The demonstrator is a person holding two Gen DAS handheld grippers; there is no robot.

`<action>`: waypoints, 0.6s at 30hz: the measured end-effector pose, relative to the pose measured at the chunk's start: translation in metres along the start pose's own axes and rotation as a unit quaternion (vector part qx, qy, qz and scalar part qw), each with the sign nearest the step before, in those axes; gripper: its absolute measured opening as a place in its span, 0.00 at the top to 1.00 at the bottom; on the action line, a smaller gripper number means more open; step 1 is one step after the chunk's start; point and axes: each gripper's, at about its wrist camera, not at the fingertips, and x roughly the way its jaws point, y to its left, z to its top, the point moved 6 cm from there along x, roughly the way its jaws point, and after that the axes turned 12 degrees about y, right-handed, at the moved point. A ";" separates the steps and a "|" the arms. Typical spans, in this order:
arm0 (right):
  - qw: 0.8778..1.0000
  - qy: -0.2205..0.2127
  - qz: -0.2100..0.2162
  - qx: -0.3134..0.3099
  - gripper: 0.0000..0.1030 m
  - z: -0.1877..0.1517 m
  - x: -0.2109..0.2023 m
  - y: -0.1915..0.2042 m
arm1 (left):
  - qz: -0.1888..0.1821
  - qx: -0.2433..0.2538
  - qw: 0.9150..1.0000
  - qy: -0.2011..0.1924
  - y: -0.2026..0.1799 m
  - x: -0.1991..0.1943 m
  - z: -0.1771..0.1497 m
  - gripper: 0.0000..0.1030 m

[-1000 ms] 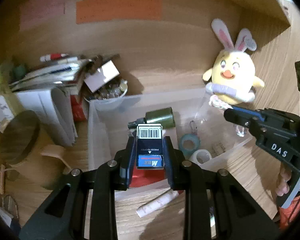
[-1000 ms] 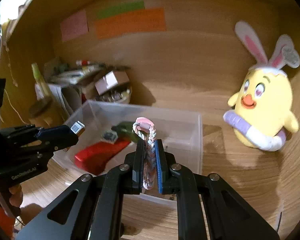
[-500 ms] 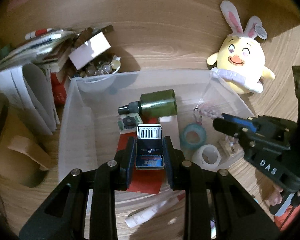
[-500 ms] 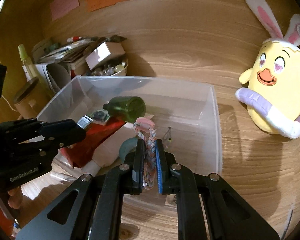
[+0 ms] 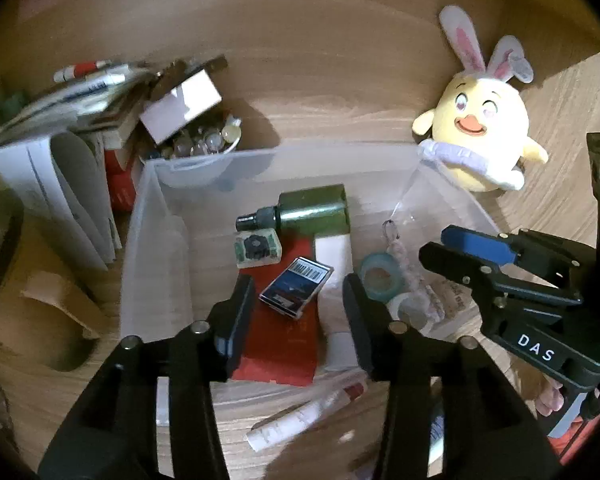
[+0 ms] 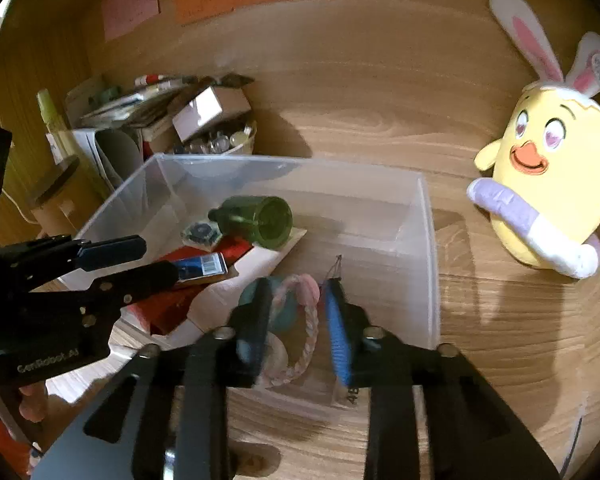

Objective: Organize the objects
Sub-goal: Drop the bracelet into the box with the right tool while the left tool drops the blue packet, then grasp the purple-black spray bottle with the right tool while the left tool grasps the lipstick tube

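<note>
Over the clear plastic bin (image 5: pixel 140 264) on the wooden surface (image 6: pixel 380 112), I have both claws releasing at once. The left claw (image 5: pixel 298 300) has just been opening; its jaws stand apart and the small barcoded box (image 5: pixel 296 286) lies tilted between them, touching neither pad, on the red packet (image 5: pixel 284 344) in the bin. The right claw (image 6: pixel 296 316) has likewise just been opening, jaws apart, with the pink braided cord (image 6: pixel 300 320) loose between them, draped over the tape rolls (image 6: pixel 276 320) at the bin's near corner.

To finish this step well, I judge I should widen both claws fully and lift straight up, so neither pad snags the cord's loop or drags the box out over the rim. The cord is soft and may cling to a pad; a slow withdrawal seems safest.

The left view alone shows the white tube (image 5: pixel 308 416) still lying on the surface just outside the bin's near wall, and the cord's small clasp end by the tape. The right view alone shows the green bottle (image 6: pixel 260 220) from its open base and how the cord curls. Both show the yellow chick toy (image 6: pixel 552 184) standing beside the bin, outside it.
</note>
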 end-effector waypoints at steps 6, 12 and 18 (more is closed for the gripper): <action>1.000 -0.025 -0.001 0.000 0.58 0.001 -0.024 0.004 | 0.018 0.013 0.999 -0.031 -0.005 -0.025 -0.001 0.39; 0.999 -0.048 0.002 -0.009 0.47 -0.008 -0.050 0.013 | 0.036 0.023 0.998 -0.054 -0.006 -0.051 -0.009 0.20; 0.999 -0.048 0.010 -0.012 0.36 -0.026 -0.061 0.021 | 0.041 0.023 0.997 -0.064 0.000 -0.065 -0.024 0.13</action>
